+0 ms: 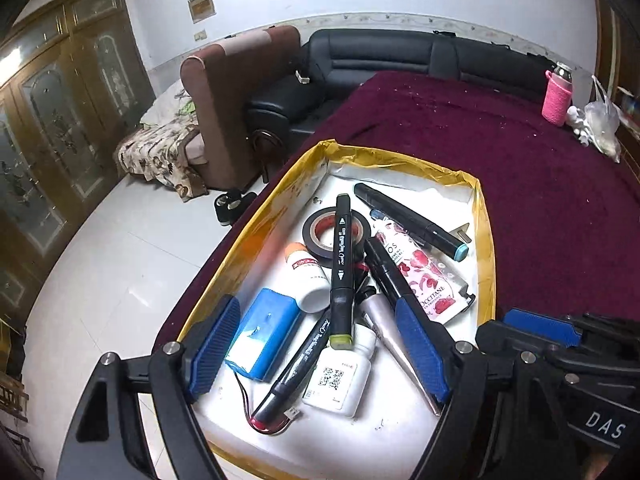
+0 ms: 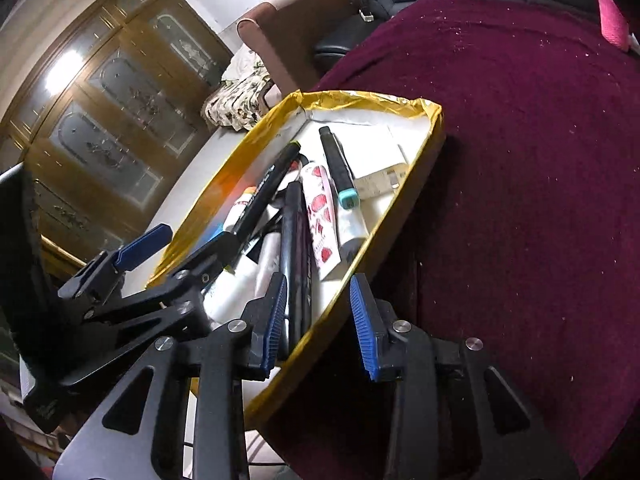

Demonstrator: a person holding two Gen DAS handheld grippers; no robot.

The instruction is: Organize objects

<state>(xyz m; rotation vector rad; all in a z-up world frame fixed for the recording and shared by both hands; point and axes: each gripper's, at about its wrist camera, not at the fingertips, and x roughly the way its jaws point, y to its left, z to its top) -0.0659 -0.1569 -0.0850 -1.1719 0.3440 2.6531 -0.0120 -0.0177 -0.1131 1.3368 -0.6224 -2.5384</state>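
A yellow-rimmed box (image 1: pixel 276 208) with a white floor sits on the maroon tablecloth (image 1: pixel 540 184). It holds several black markers (image 1: pixel 342 264), a black tape roll (image 1: pixel 320 230), a blue battery pack (image 1: pixel 264 332), white bottles (image 1: pixel 340 376), a rose-print tube (image 1: pixel 428 276) and a silver tube. My left gripper (image 1: pixel 316 344) is open above the box, its fingers either side of the pile. My right gripper (image 2: pixel 320 320) is open, its jaws straddling the box's near wall (image 2: pixel 348 292); it also shows in the left wrist view (image 1: pixel 540 326). The left gripper shows in the right wrist view (image 2: pixel 176 248).
A pink bottle (image 1: pixel 557 96), white bag (image 1: pixel 602 124) and small white items stand at the table's far right. Beyond the table are a black sofa (image 1: pixel 392 56), a brown armchair (image 1: pixel 232 92), a wooden cabinet (image 1: pixel 52 120) and white floor tiles.
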